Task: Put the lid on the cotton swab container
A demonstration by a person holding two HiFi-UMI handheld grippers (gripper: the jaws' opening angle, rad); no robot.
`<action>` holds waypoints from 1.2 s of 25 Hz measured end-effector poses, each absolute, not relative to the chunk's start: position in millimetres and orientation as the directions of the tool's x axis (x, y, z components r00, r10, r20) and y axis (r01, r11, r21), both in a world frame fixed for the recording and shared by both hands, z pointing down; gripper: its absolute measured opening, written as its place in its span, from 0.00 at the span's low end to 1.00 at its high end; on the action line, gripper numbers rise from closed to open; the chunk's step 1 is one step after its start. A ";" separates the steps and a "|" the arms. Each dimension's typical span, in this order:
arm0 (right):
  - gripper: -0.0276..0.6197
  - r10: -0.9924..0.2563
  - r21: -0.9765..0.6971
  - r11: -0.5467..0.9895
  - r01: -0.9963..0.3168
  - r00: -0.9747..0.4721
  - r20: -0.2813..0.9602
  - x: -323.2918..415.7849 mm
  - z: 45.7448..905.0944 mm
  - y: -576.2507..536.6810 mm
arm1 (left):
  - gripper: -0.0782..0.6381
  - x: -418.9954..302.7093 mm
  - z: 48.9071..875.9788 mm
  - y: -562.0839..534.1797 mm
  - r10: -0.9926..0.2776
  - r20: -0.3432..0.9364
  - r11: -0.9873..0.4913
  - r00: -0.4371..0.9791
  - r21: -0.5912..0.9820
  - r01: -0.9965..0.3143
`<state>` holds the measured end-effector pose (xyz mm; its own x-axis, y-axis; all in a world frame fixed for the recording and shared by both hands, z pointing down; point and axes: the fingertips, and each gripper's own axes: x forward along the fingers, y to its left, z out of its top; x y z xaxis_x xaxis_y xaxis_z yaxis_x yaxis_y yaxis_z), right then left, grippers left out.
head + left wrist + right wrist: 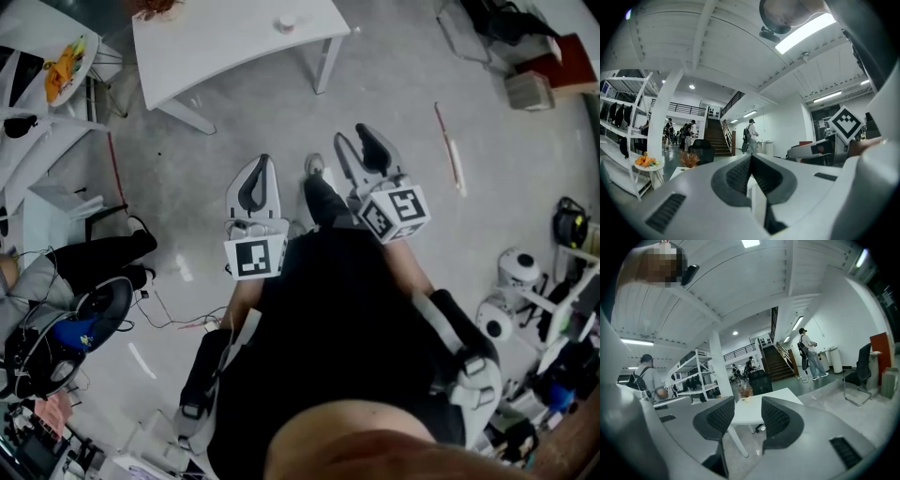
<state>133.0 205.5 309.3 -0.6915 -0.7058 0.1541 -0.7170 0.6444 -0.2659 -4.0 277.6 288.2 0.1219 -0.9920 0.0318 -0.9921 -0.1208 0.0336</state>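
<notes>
A small pale round object (286, 22) lies on the white table (225, 42) at the top of the head view. It is too small to tell whether it is the container or its lid. Both grippers are held out over the floor, well short of the table. My left gripper (262, 167) is shut with nothing in it, and its dark pads (740, 174) meet in the left gripper view. My right gripper (354, 137) is open and empty. Between its pads (780, 420) the right gripper view shows the white table (759, 412) some way off.
A potted dry plant (746, 391) stands on the table's far end. A round side table (56, 58) with yellow things and white shelving are at the left. Cables and a black bag (103, 258) lie at the lower left, machines (525, 281) at the right. A red-and-white rod (450, 150) lies on the floor. People stand by the stairs.
</notes>
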 end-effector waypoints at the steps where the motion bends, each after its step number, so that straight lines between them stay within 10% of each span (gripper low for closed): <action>1: 0.30 -0.705 -0.266 0.646 -0.715 -0.693 0.151 127.7 308.5 190.2 | 0.11 -9.4 287.6 262.3 -0.992 0.033 -0.121 0.122 0.029 -0.992; 30: 0.30 -0.668 -0.280 0.642 -0.714 -0.700 0.252 84.1 366.5 -148.6 | 0.11 -48.5 340.7 -59.5 -0.986 0.113 -0.121 0.119 -0.015 -0.992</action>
